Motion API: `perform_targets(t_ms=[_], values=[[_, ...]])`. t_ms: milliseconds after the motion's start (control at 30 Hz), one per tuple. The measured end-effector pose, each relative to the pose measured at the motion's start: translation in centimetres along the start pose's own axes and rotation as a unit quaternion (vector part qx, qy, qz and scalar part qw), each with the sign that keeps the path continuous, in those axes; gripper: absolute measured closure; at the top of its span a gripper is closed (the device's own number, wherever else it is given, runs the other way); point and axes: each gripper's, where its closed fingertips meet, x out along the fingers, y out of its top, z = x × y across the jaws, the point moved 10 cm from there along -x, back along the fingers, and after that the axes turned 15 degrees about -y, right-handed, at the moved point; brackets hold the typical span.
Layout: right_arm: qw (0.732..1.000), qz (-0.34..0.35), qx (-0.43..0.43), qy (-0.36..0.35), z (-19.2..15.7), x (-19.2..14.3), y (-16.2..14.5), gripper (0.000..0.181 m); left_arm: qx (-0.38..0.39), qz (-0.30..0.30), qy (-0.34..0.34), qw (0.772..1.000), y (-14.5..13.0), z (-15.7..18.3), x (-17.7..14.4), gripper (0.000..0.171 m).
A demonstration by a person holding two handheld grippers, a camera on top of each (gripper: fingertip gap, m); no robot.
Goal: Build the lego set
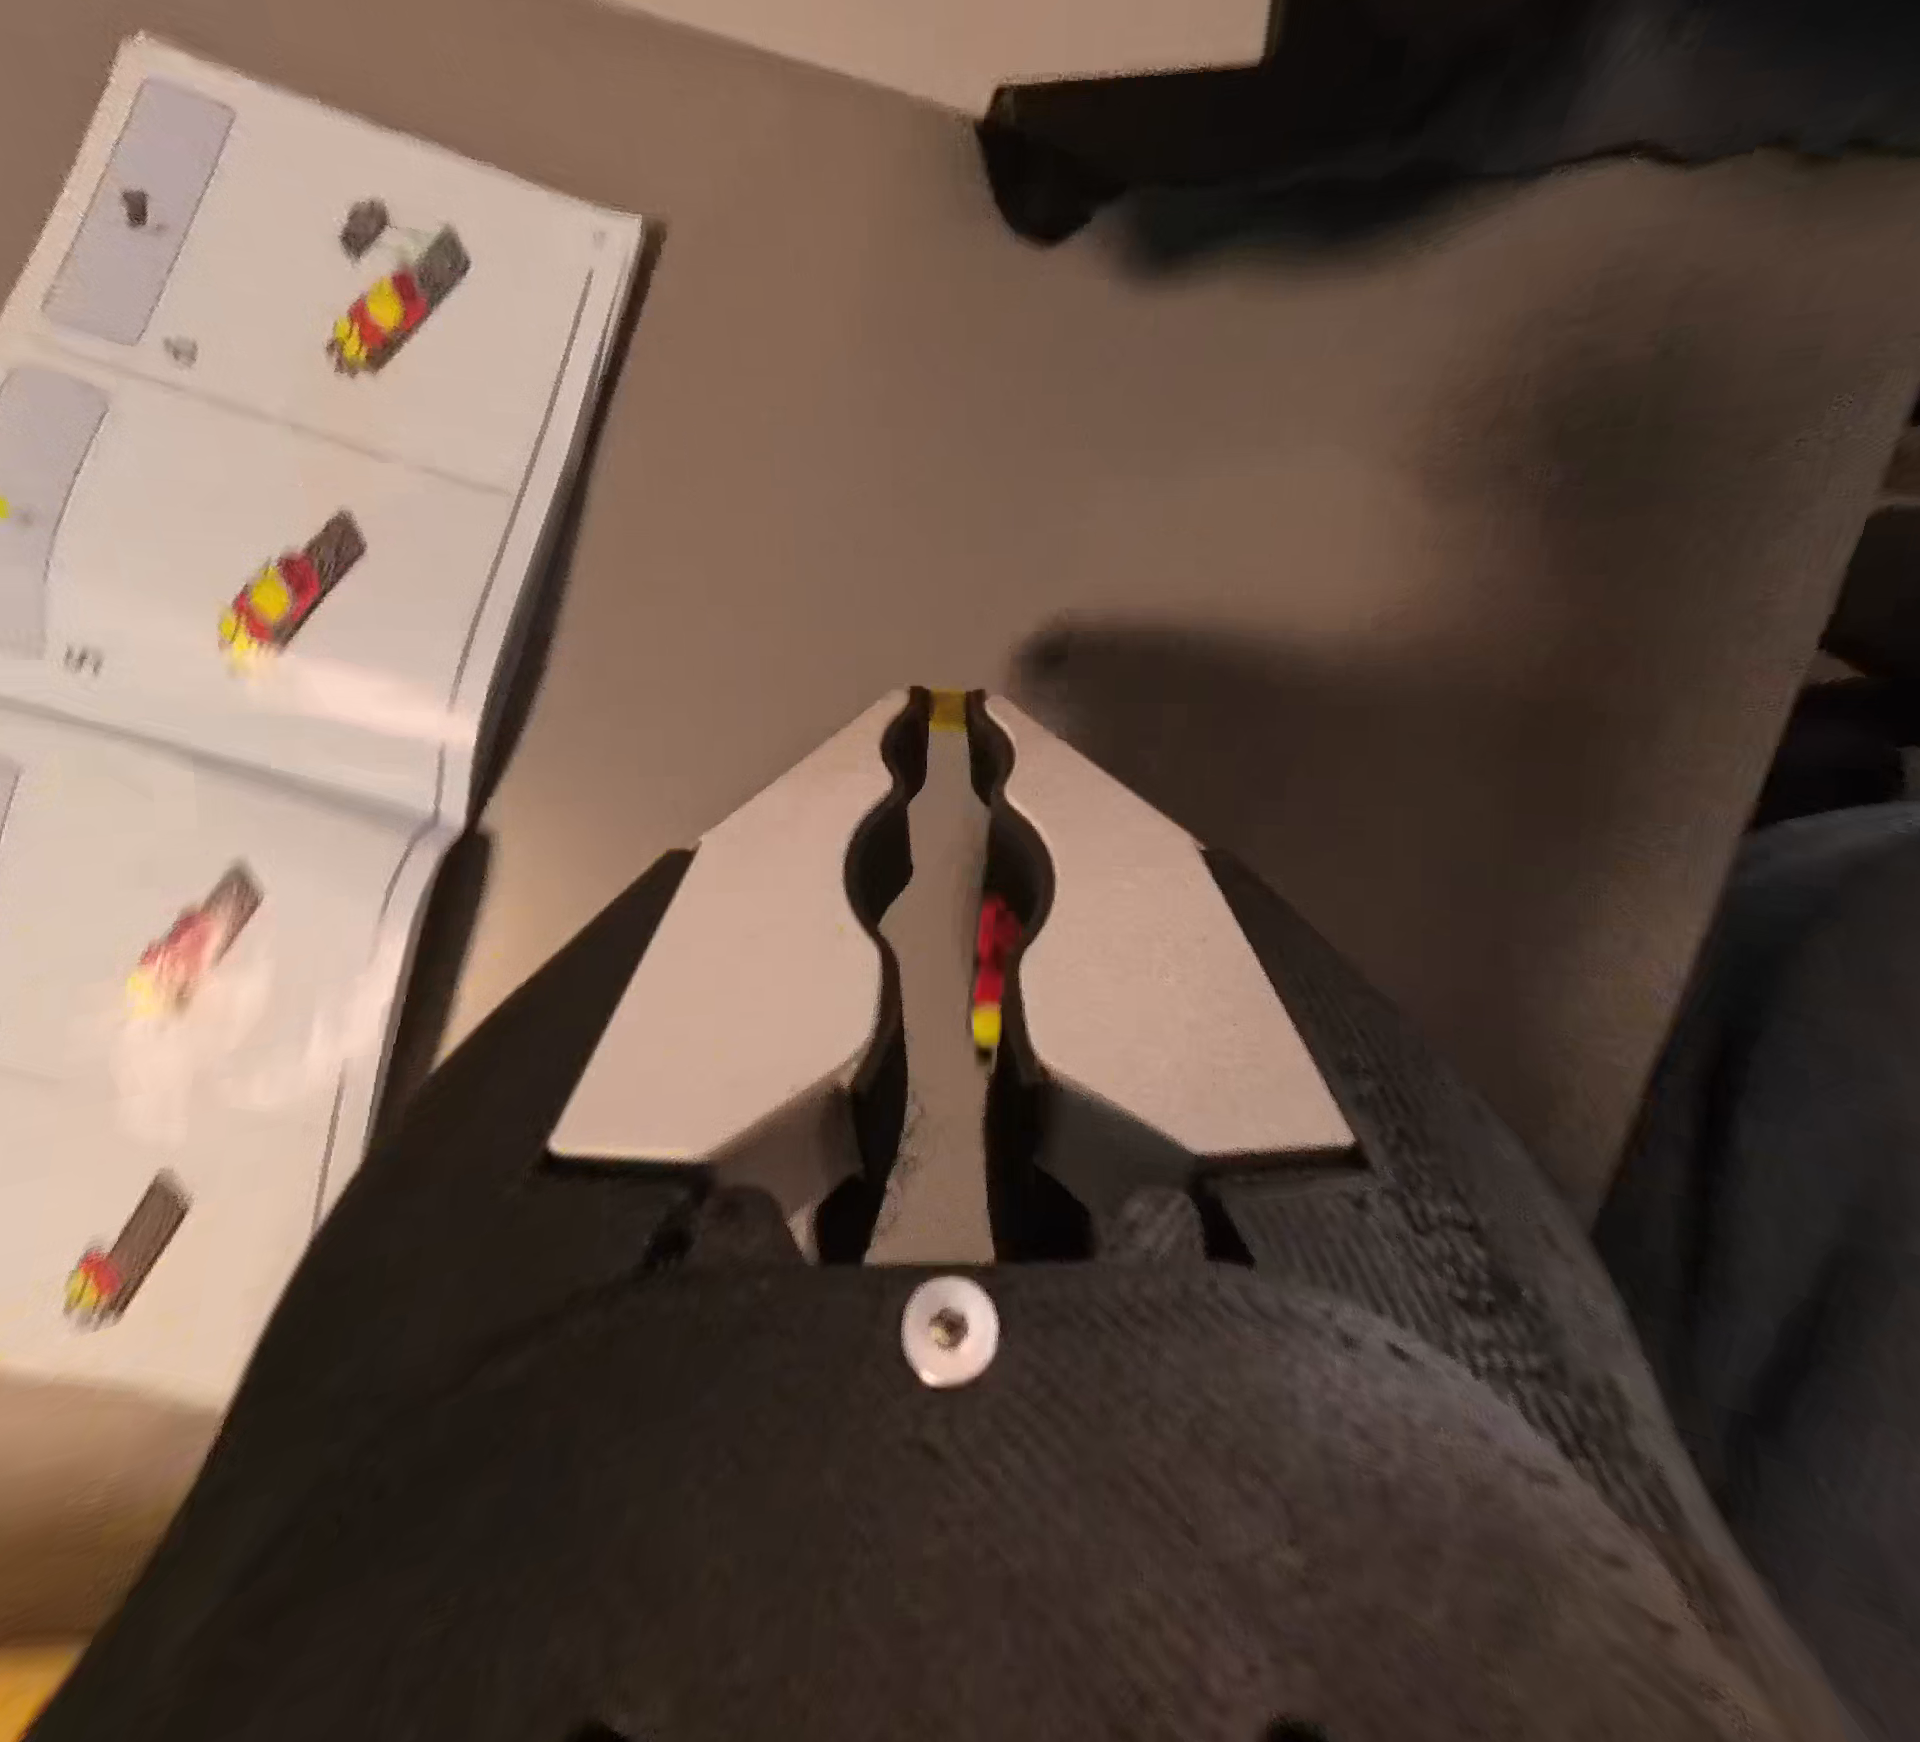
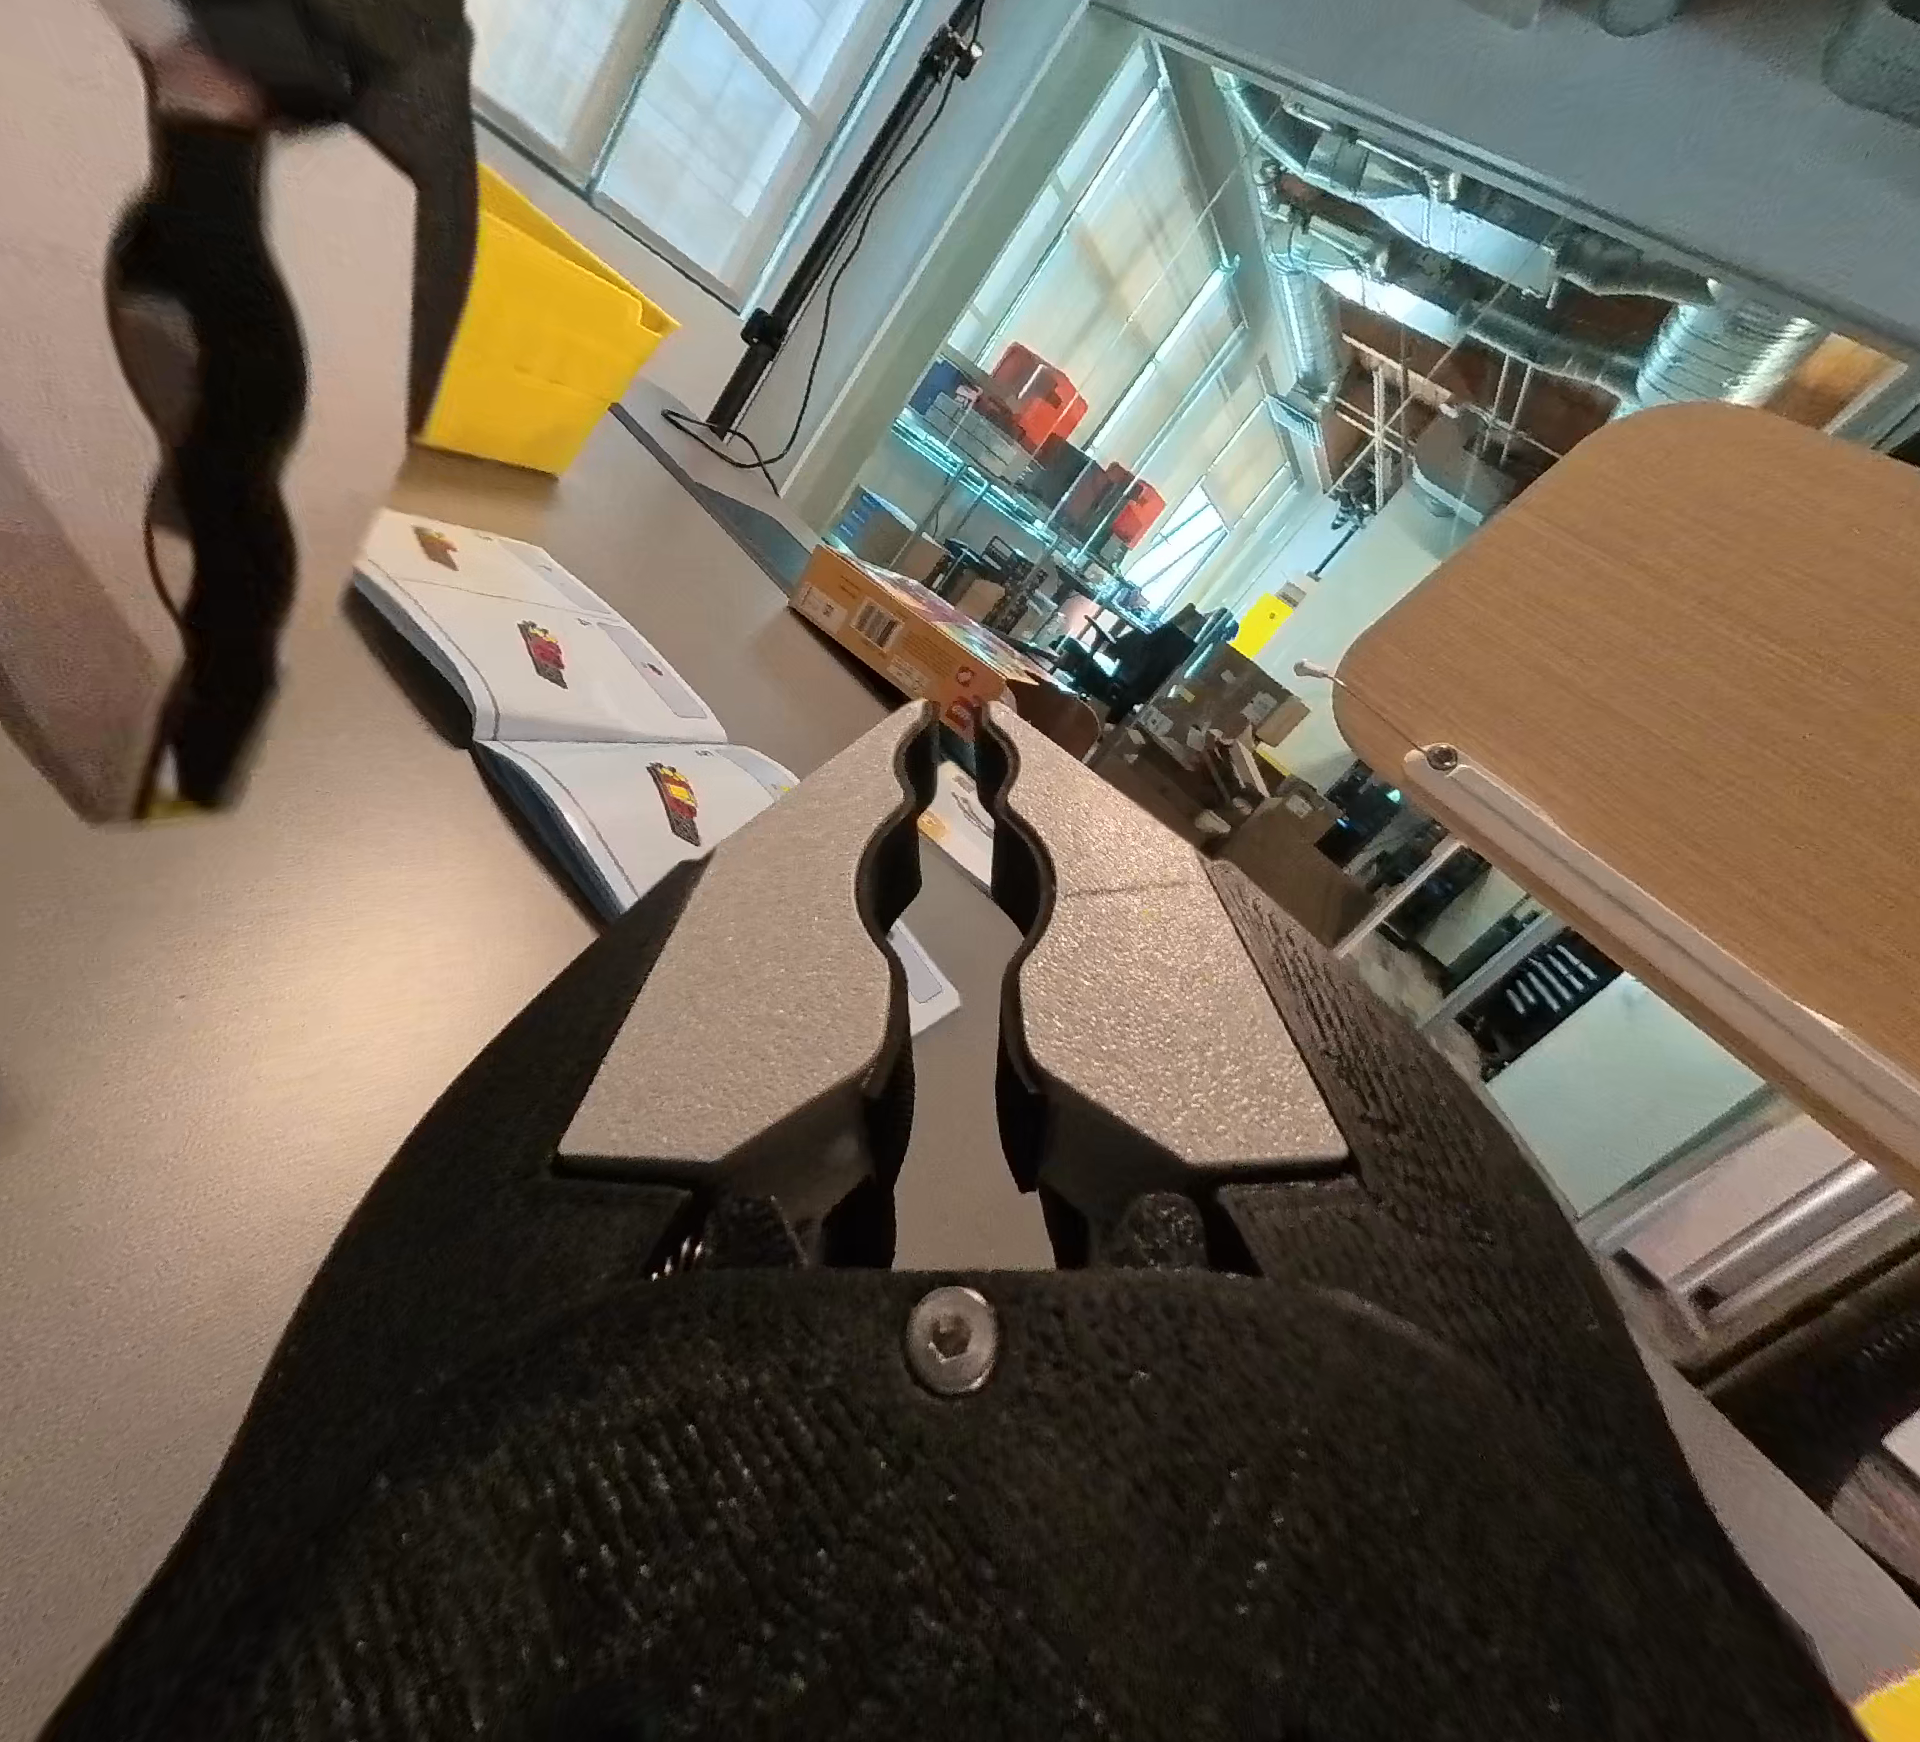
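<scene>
- Left wrist view: your left gripper (image 1: 945,705) pinches a small yellow brick (image 1: 947,711) at its tips.
- Red-and-yellow lego model (image 1: 992,970) lies behind the tips, lower centre, long axis along the fingers.
- Right gripper (image 2: 958,713) tips nearly closed; whether they hold anything cannot be told.
- Instruction booklet (image 1: 312,549) lies left.

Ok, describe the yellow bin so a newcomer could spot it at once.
Start at the brown table and look to its far side, by the big windows. There, beyond the open instruction booklet, stands the yellow bin, partly behind the left tool. It is the only deep, bright yellow plastic tub; the booklet is flat and white, the orange box low.
</scene>
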Motion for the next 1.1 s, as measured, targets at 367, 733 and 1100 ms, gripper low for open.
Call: perform_targets(t_ms=[367,733,1100], values=[[0.999,-0.029,0.011,-0.042,0.8,0.4,-0.4,0.169,-0.007,0.122,-0.001,0.992,-2.4,-3.3,2.7,0.143],[0.993,-0.037,-0.067,-0.085,0.1,-0.4,0.5,0.168,0.201,0.348,0.068,0.913,-5.8,3.1,-3.2,0.120],[0.991,-0.066,-0.098,-0.057,-0.8,0.3,-0.1,0.166,0.136,0.238,0.066,0.959,-9.9,2.1,-1.1,0.110]])
